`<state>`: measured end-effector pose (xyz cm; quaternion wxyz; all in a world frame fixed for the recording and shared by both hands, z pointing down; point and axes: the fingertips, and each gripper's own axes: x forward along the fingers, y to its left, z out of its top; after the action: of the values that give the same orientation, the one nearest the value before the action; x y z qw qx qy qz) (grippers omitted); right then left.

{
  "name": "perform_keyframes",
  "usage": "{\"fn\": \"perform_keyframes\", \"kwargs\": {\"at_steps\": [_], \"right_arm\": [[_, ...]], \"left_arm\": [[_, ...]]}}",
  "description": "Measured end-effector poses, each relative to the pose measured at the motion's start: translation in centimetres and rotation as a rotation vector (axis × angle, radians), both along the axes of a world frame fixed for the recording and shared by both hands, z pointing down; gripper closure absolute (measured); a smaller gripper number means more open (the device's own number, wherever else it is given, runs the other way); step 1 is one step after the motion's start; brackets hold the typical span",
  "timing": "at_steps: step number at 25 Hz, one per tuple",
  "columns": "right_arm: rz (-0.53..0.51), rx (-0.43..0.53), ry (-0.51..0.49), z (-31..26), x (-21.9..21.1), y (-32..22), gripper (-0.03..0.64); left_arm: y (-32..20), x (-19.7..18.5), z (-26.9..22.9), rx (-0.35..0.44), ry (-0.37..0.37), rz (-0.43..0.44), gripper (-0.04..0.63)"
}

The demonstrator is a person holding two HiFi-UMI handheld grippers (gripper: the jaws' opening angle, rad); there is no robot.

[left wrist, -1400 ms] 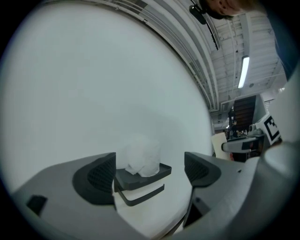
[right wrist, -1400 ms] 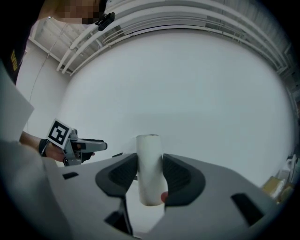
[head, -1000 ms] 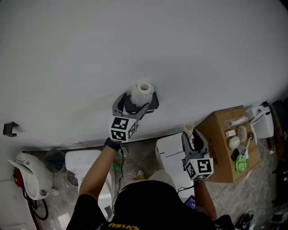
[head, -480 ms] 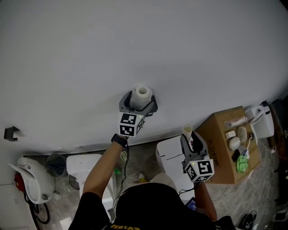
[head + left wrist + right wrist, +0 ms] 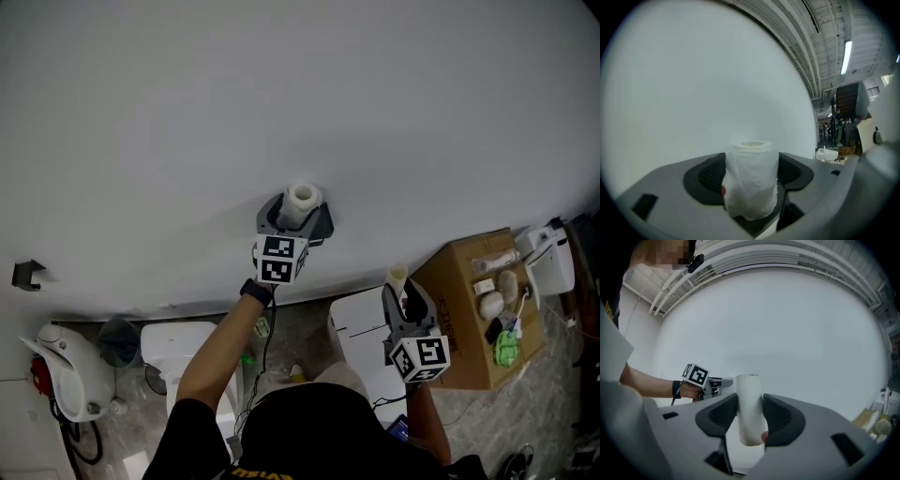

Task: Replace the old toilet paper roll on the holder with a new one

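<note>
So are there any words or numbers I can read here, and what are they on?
Nothing reads clearly.
Cardboard box: dark print on its side, too small to read.
Black shirt: yellow letters at the picture's bottom edge, cut off and blurred.
Marker cubes: black-and-white squares only, no words.

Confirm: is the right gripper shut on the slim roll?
Shut: the right gripper has both pads pressed against the slim roll, which stands upright.
</note>
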<state>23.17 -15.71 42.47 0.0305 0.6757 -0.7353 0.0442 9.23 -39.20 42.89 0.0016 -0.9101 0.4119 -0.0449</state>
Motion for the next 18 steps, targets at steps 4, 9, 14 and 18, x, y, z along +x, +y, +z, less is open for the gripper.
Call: {"fn": "perform_keyframes", "kwargs": {"at_steps": [4,9,14,18], "right_arm": [[-0.004,0.002,-0.002,0.1,-0.1,-0.1,0.445],[-0.006,-0.002,-0.008,0.4,-0.1,0.1,0.445],[0.006,-0.002,-0.003,0.2,-0.1,0.2,0.445],[0.011,-0.006,-0.004,0.3,0.0,0.3,0.445]], "left_arm": [[-0.2,-0.4,-0.2,0.000,0.019,-0.005,0.300],[0.0,-0.6,-0.3,0.005,0.013,-0.007,0.350],[-0.1,-0.8,-0.4,-0.011,0.031,-0.007,0.353],[0.5,0.1,-1.2,-0.001,0.043,0.016,0.353]]}}
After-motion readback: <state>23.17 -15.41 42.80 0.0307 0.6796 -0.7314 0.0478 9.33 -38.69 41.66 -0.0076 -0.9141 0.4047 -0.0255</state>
